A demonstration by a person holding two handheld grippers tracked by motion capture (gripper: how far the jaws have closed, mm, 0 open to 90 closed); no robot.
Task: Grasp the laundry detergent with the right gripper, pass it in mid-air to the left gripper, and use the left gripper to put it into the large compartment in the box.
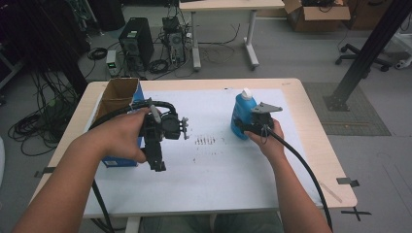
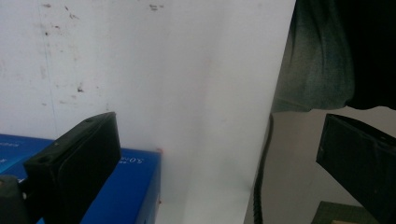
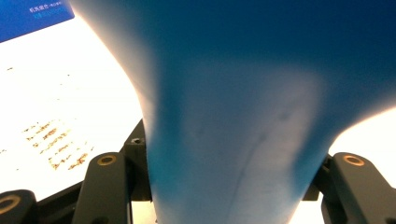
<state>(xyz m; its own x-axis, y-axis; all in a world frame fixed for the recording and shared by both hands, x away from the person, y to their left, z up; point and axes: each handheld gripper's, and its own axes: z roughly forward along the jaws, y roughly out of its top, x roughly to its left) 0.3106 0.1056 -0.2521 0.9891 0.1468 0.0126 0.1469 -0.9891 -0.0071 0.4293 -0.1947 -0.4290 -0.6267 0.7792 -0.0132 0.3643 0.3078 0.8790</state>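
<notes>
Right gripper [image 1: 245, 127] clamps blue bottle [image 1: 241, 116] at narrow waist, jaws pressed on both sides. Bottle stands upright with white cap on top, on white sheet [image 1: 214, 179], right part of table [image 1: 318, 141]. Left gripper [image 1: 158, 162] above sheet, jaws spread wide, holding nothing, just beside blue cardboard box [image 1: 119, 104] at left edge. Small dark marks [image 1: 205, 141] between both grippers.

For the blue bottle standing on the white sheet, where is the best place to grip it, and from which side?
Grip the blue bottle at its narrowed waist, coming in level from the person's side. It stands upright, and the right gripper view shows the body pinching in between the jaws, so the wider parts above and below should resist slipping. The right gripper already sits there.
</notes>
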